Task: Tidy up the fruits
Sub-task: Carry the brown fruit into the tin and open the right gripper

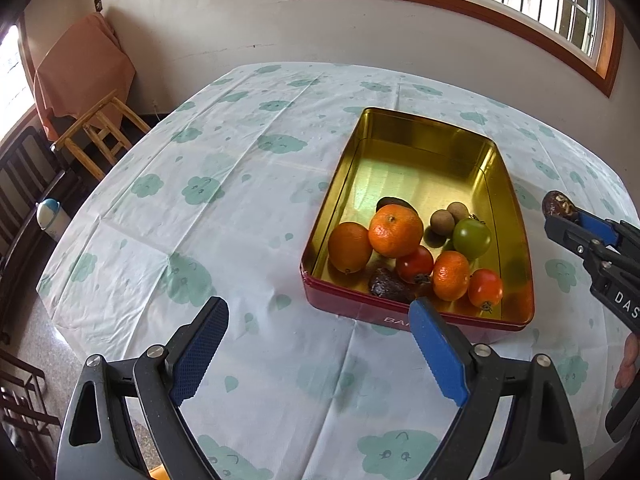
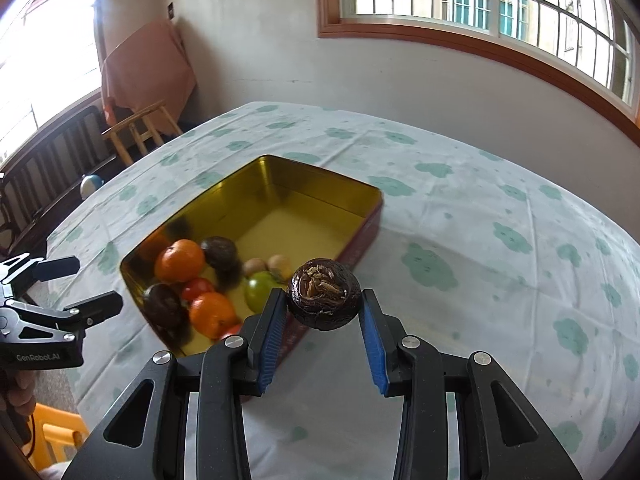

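Carrying one dark, wrinkled fruit (image 2: 323,299) is the step in hand: the right claw (image 2: 324,306) has it pinched between its blue pads, closed to the fruit's width, and holds it clear of the tabletop (image 2: 480,240). In the right wrist view the fruit hangs over the near right wall of the tin (image 2: 362,248), roughly at that tin's 4 o'clock. In the left wrist view the same fruit (image 1: 558,203) shows at the tip of the right claw (image 1: 560,210), off the tin's 3 o'clock side and apart from its rim.

By my reading, the next move is to bring the fruit over the wall and let it go inside. The tin already holds oranges (image 1: 395,231), red tomatoes (image 1: 415,264), a green tomato (image 1: 472,239), two small brown round fruits (image 1: 442,222) and other dark fruits (image 1: 386,282), all crowded at the near end. The far half, toward 12 o'clock, is bare gold floor (image 1: 420,168), so that looks like the easiest place to drop it without knocking anything.

The wall is low yet upright, so the fruit must clear it before descending. The left claw (image 1: 316,356) stands wide open with nothing in it, at the tin's 7 o'clock, just before the near wall. The cloth is free on all sides.
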